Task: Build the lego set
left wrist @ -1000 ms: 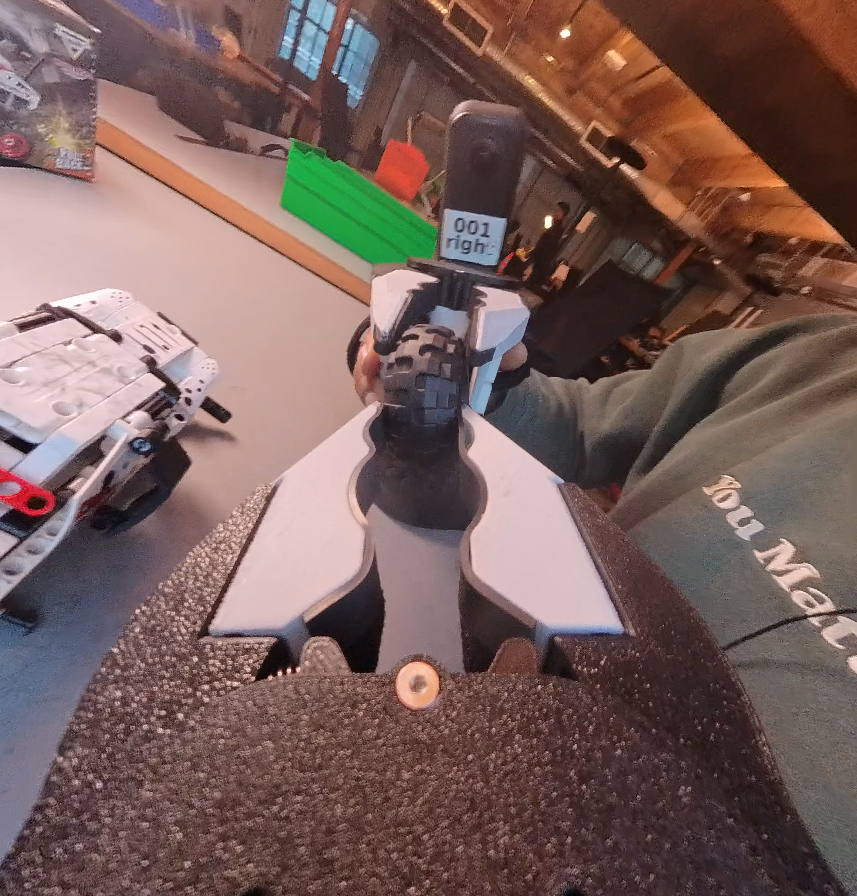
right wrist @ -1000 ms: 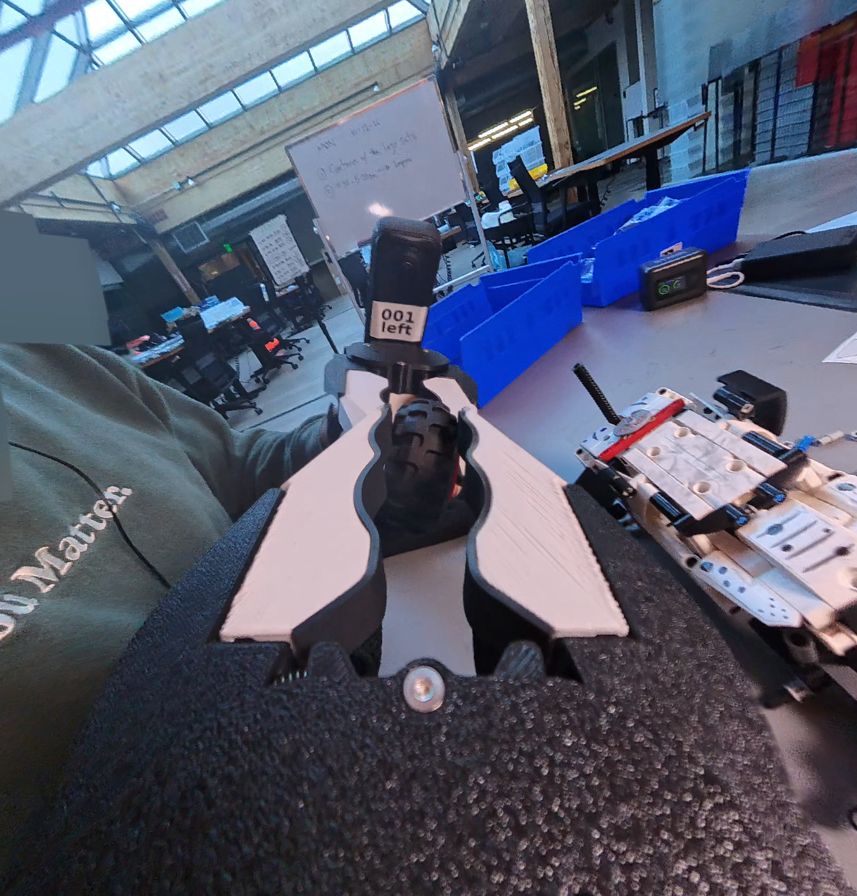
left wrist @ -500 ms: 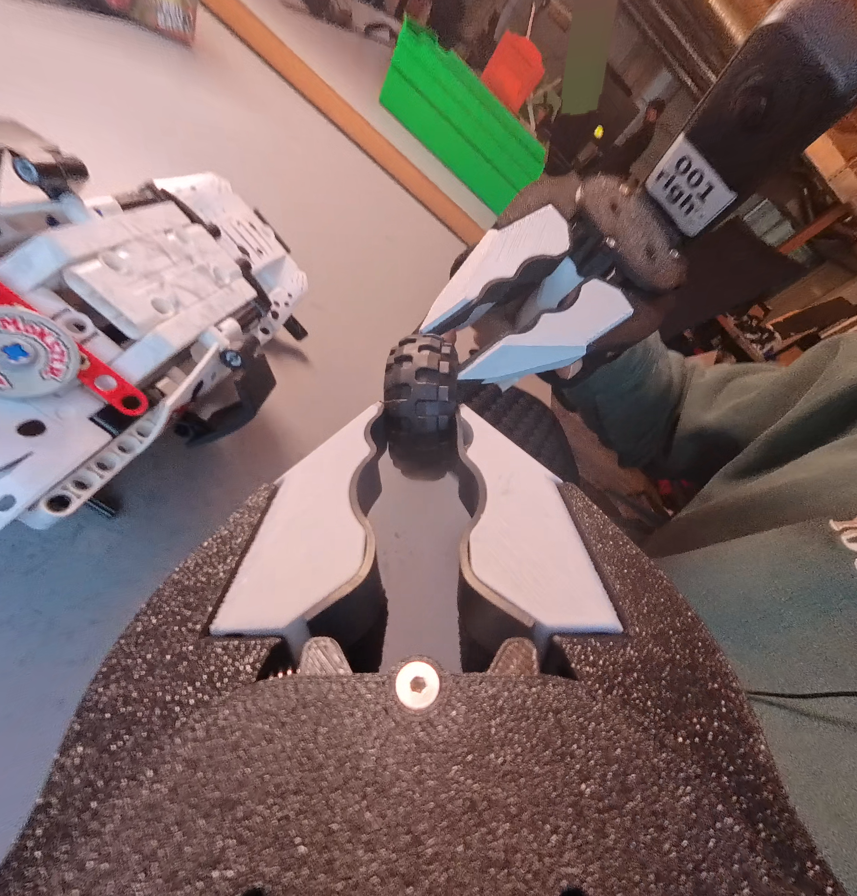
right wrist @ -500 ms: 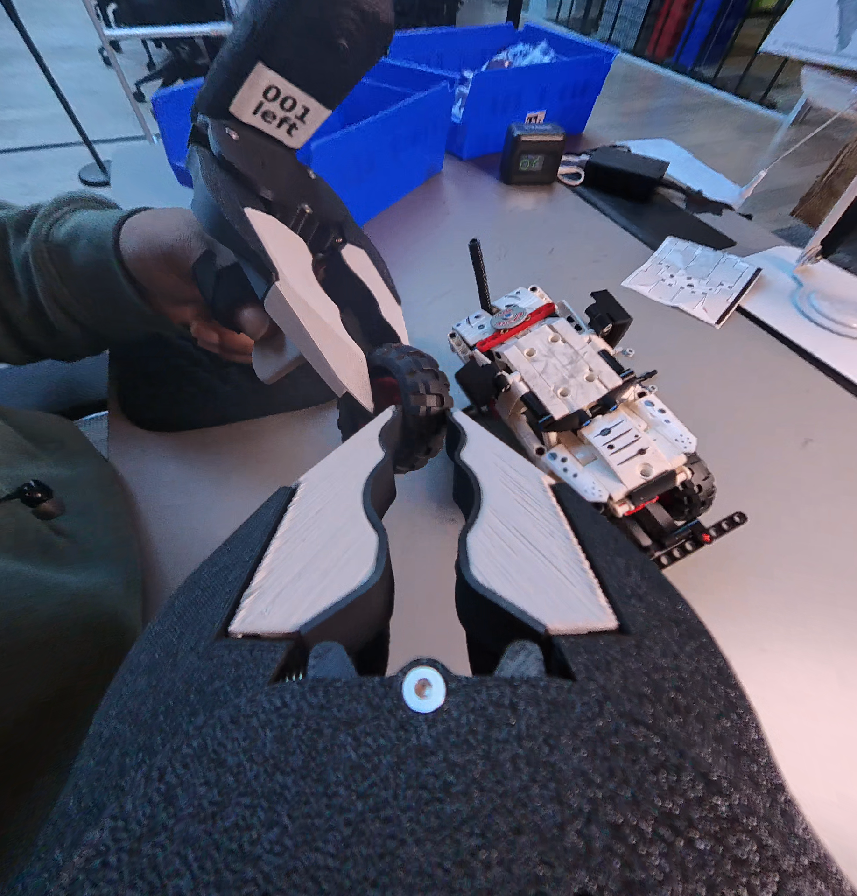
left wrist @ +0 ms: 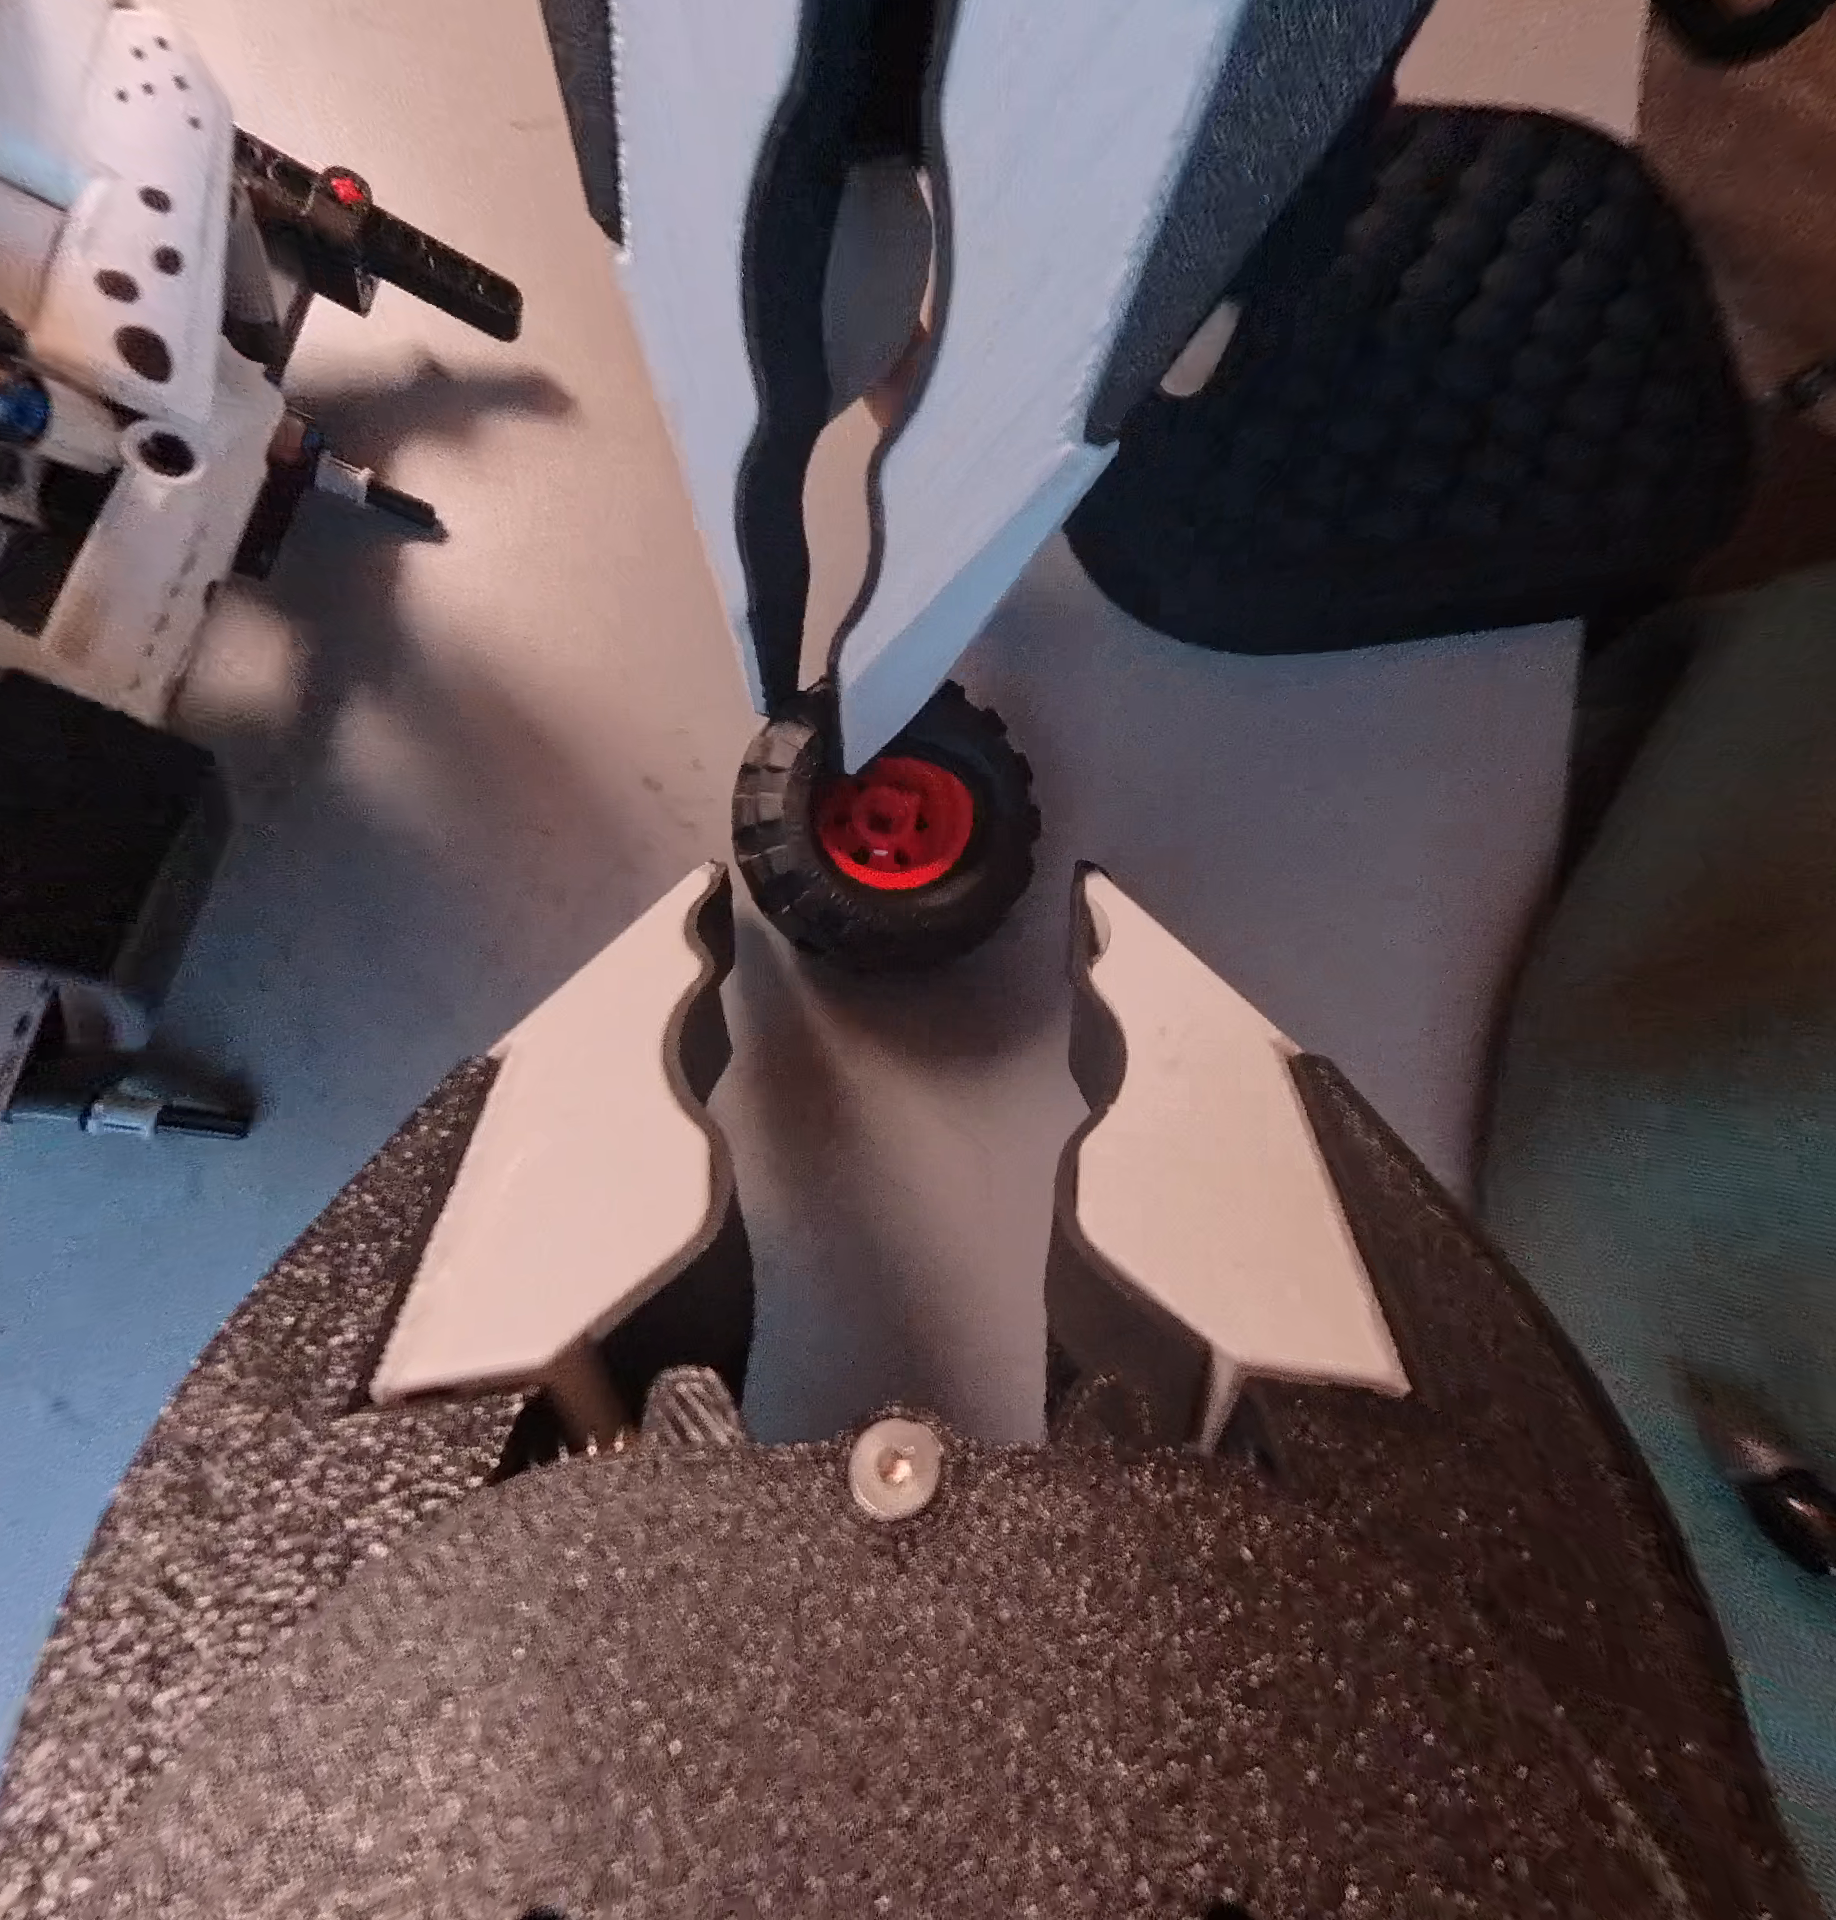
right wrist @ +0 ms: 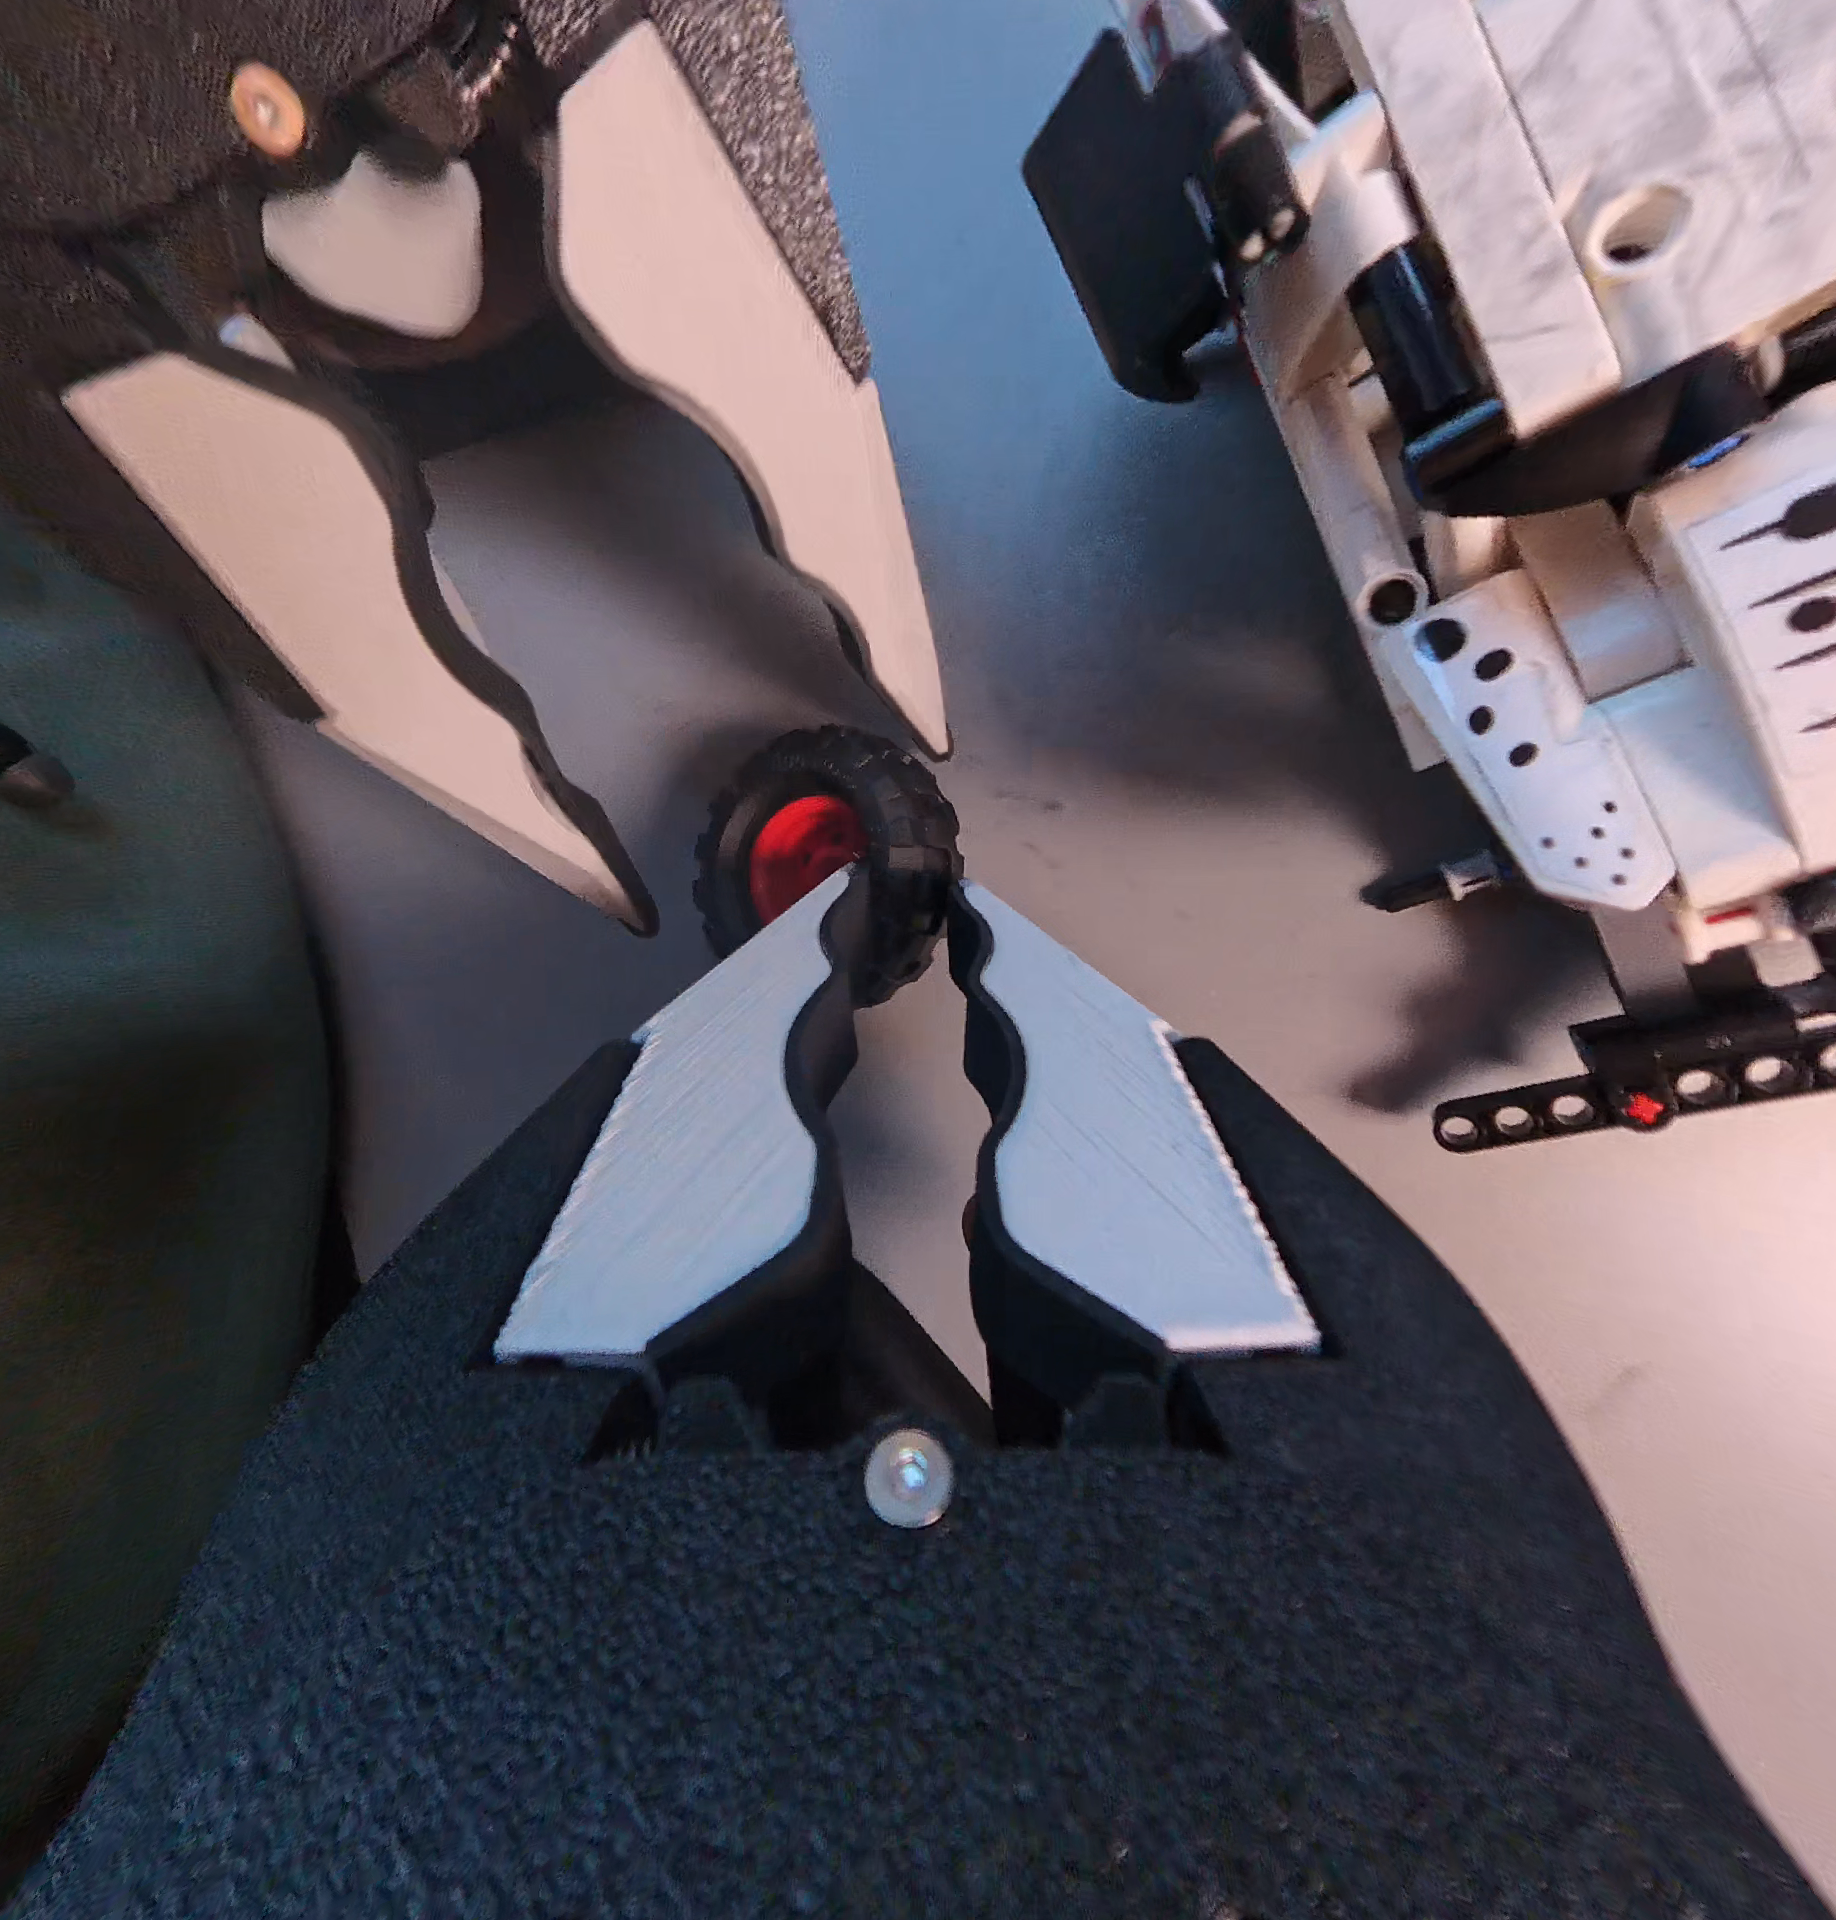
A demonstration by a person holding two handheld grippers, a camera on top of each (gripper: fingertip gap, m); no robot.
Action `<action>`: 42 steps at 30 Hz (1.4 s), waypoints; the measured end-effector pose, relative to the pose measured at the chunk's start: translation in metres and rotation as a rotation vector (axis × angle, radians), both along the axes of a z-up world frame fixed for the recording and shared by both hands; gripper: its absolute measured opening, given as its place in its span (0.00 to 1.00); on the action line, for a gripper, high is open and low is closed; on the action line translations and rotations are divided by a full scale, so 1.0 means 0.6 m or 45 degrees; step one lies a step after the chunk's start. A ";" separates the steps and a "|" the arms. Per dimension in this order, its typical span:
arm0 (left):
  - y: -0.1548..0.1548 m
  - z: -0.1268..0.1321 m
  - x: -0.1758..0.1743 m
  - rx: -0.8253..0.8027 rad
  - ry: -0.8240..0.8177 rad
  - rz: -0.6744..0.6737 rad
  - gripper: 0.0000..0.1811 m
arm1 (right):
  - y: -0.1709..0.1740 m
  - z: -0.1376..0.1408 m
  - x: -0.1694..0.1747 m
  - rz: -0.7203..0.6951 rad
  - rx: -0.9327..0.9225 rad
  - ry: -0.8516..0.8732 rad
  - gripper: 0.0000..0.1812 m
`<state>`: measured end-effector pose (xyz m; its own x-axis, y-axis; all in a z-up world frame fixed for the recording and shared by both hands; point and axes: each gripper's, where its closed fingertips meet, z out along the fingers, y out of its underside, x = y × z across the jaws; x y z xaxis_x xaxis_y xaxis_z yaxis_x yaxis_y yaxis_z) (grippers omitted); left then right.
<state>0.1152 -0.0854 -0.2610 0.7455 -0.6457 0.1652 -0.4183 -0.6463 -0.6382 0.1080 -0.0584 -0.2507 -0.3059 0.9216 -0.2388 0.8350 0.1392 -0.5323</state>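
A small wheel (left wrist: 888,831) with a black knobbly tyre and a red hub hangs low over the grey table (left wrist: 1257,831); I cannot tell if it touches. My left gripper (left wrist: 901,883) is open, its fingers on either side of the wheel and just short of it. My right gripper (right wrist: 903,883) is shut on the wheel (right wrist: 893,800), pinching the tyre wall between its tips. It comes down from the top of the left wrist view (left wrist: 820,732). The white lego vehicle (left wrist: 145,312) stands left of the wheel, and shows on the right in the right wrist view (right wrist: 1620,520).
A black perforated beam (right wrist: 1662,1101) with a red pin sticks out from the vehicle's end. A short axle pin (left wrist: 374,494) pokes out of its side toward the wheel. A person's green sleeve (right wrist: 114,1039) lies along the near table edge. Only a small space, under 4 cm, lies between the two pairs of fingers. About 9 centimeters separates my right fingertips from the short axle pin (left wrist: 374,494). My right wrist view (right wrist: 1439,877) looks at it from another angle.
Both grippers have tipped down toward the table. My left gripper has opened and let go of the wheel. My right gripper now pinches the tyre instead.
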 end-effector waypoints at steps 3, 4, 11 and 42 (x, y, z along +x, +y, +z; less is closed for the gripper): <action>0.009 -0.013 -0.002 0.040 0.101 -0.010 0.31 | 0.002 -0.005 -0.006 -0.050 -0.045 -0.020 0.06; 0.010 -0.013 -0.003 0.033 0.100 -0.011 0.31 | 0.004 -0.005 -0.007 -0.060 -0.038 -0.017 0.06; 0.022 -0.013 -0.005 0.013 0.087 -0.033 0.29 | 0.024 -0.006 -0.012 -0.254 -0.218 -0.020 0.03; -0.024 -0.010 0.014 0.566 0.655 -0.604 0.10 | -0.012 -0.008 -0.004 -0.074 0.019 -0.016 0.00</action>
